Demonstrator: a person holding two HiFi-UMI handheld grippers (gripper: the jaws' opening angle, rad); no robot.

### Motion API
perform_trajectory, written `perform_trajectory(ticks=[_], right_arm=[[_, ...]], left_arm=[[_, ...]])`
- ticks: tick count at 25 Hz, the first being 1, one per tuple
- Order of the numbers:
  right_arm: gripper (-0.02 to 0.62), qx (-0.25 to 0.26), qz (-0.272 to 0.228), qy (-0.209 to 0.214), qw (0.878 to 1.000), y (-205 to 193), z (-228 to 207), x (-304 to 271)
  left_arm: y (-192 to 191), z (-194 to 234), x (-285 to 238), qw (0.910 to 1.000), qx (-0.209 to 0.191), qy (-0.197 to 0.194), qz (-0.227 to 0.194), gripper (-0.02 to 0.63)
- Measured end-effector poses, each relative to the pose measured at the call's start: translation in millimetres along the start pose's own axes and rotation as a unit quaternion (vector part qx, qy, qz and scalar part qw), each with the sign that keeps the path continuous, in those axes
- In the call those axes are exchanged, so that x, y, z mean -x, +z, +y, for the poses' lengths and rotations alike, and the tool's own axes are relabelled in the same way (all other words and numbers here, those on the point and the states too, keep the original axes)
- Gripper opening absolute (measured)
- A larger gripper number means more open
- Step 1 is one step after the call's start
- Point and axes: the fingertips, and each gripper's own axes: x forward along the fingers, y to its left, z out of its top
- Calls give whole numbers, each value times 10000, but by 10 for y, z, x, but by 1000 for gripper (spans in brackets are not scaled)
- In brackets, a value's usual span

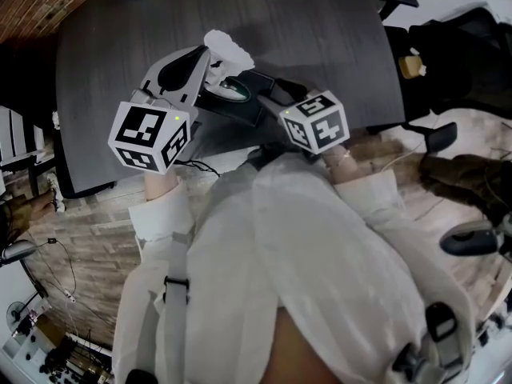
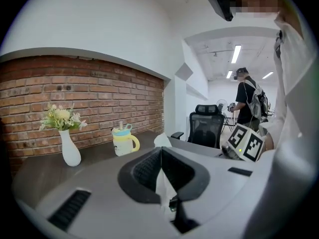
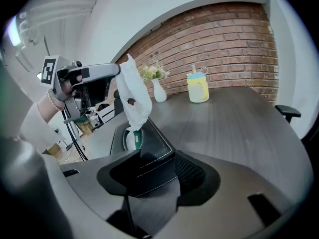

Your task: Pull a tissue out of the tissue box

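Observation:
A black tissue box [image 1: 234, 96] lies on the dark table [image 1: 320, 38] near its front edge. My right gripper [image 1: 262, 94] is shut on the near end of the box [image 3: 144, 156], which fills the gap between its jaws. A white tissue [image 1: 228, 50] stands up out of the box's oval slot [image 3: 130, 136]. My left gripper [image 1: 208, 64] is shut on the tissue's top, held above the box. In the left gripper view a strip of tissue [image 2: 162, 180] is pinched between the shut jaws. The right gripper view shows the tissue [image 3: 132, 98] stretched from the slot up to the left gripper [image 3: 117, 69].
A white vase of flowers [image 2: 70, 152] and a yellow lidded cup [image 2: 124, 141] stand at the table's far side by the brick wall. A black office chair [image 2: 205, 126] is beyond the table's end, with a person [image 2: 247, 103] standing farther off. Cables lie on the floor [image 1: 56, 262].

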Motion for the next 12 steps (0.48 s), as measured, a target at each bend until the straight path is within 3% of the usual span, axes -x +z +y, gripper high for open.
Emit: perform_trajectory(ticks=[8,12], right_arm=[[199,102,213,-87,9997,0,-8,42],[198,300,19,-248,9992,116,-51,118]], left_arm=[[5,32,130,9993,175,186,-291,6],[32,24,222,9973,365,307,-555,6]])
